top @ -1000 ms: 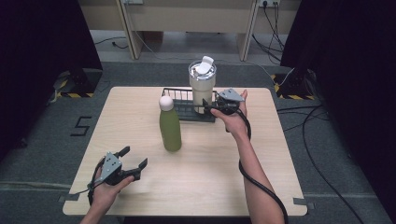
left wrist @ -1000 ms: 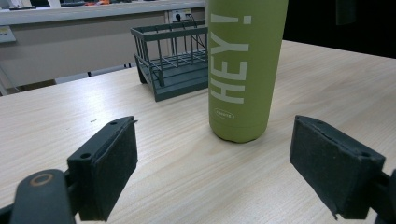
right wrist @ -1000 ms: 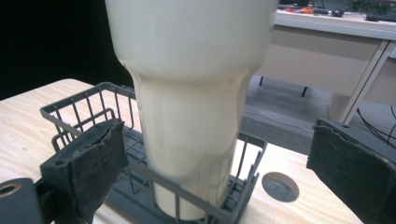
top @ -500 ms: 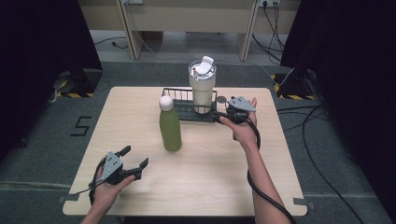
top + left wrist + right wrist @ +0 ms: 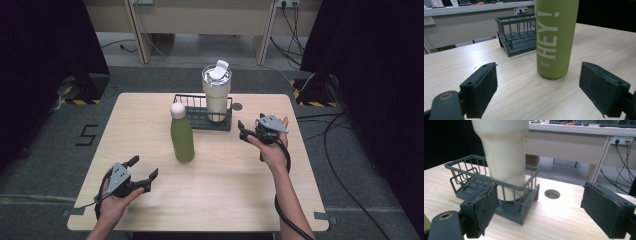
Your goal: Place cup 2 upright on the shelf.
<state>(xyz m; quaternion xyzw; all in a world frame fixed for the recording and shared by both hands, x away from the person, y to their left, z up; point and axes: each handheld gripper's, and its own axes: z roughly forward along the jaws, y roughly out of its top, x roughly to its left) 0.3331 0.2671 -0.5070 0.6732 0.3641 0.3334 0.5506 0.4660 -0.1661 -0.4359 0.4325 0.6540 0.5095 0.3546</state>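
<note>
Green bottle (image 5: 182,137): stands upright near the middle of the desk (image 5: 225,200), long axis vertical, white cap on top, just in front of the left end of the wire basket (image 5: 192,117) and apart from it

Left gripper (image 5: 145,166): rests low at the near left of the desk, jaws apart and empty, aimed up the desk at the bottle. In the left gripper view, bottle (image 5: 554,37) lies straight ahead, slightly right of the midline of the left gripper (image 5: 537,82), with bare desk between pads and bottle base. Nearer of the two and already lined up; judged to need only a level advance with jaws kept wide enough to pass the bottle body

Right gripper (image 5: 242,132): held just right of the basket, jaws apart and empty, pointing at the cream tumbler (image 5: 216,97), which stands upright inside the right end of the basket. Clear of both

Surface: pale wood grain, flat, with a round cable hole (image 5: 237,106) beside the basket

Room: grey carpet, dark curtains on both sides, wooden furniture and trailing cables behind
</note>
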